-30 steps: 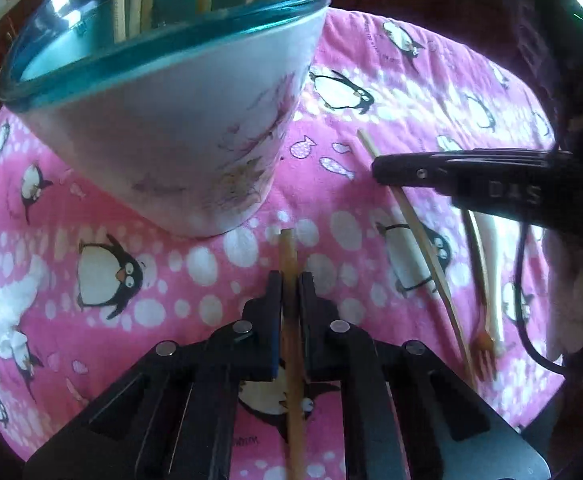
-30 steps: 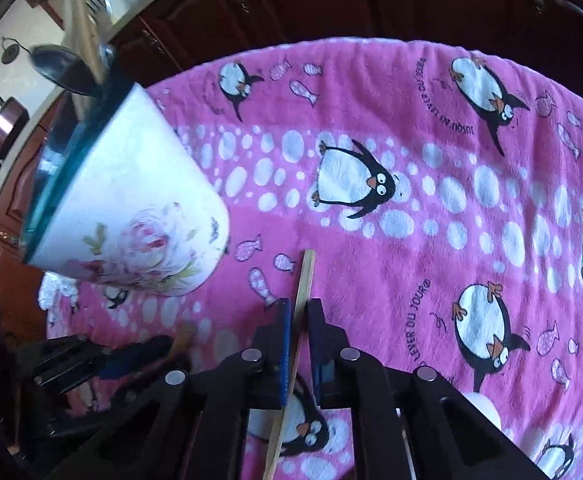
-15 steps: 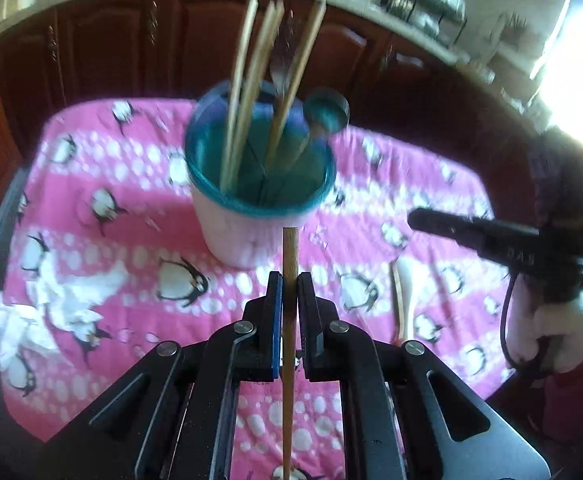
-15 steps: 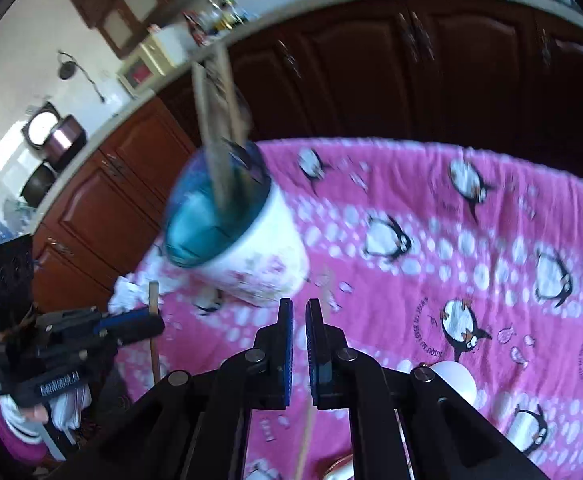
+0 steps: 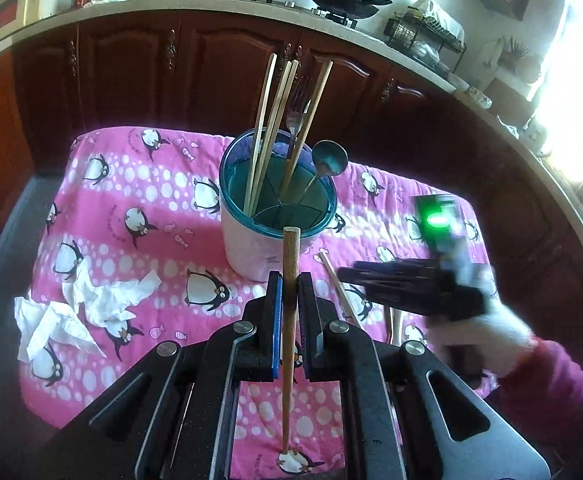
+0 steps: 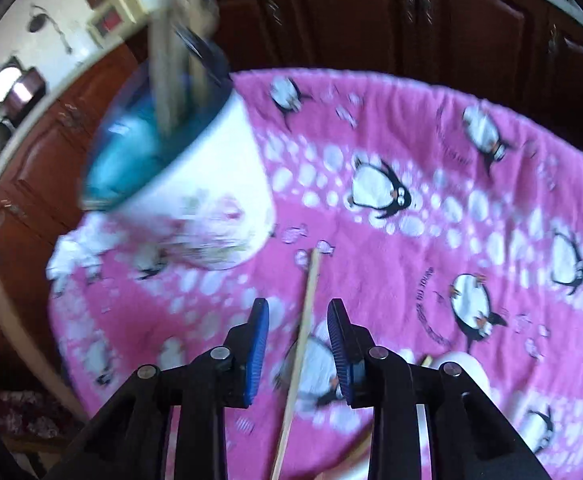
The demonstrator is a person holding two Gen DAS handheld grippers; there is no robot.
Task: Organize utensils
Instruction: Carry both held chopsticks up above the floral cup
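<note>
A white utensil holder with a teal rim [image 5: 251, 248] stands on the pink penguin cloth [image 5: 139, 184]. It holds several chopsticks [image 5: 263, 128], a fork [image 5: 296, 108] and a spoon [image 5: 329, 158]. My left gripper [image 5: 289, 292] is shut on a wooden stick [image 5: 290, 320], held above the cloth in front of the holder. My right gripper [image 6: 298, 320] is open, low over a chopstick [image 6: 303, 332] that lies on the cloth between its jaws. The holder [image 6: 195, 200] is to its upper left, blurred. The right gripper also shows in the left wrist view [image 5: 403, 284].
Crumpled white tissue [image 5: 79, 312] lies on the cloth's left side. A white spoon [image 6: 463, 364] lies at the right gripper's right. More utensils [image 5: 391, 320] lie under the right gripper. Dark wooden cabinets [image 5: 211, 60] stand behind the table.
My left gripper has lifted the wooden stick and pulled back, so the holder looks farther. My right gripper has opened, dropped toward the cloth, and now straddles the lying chopstick.
</note>
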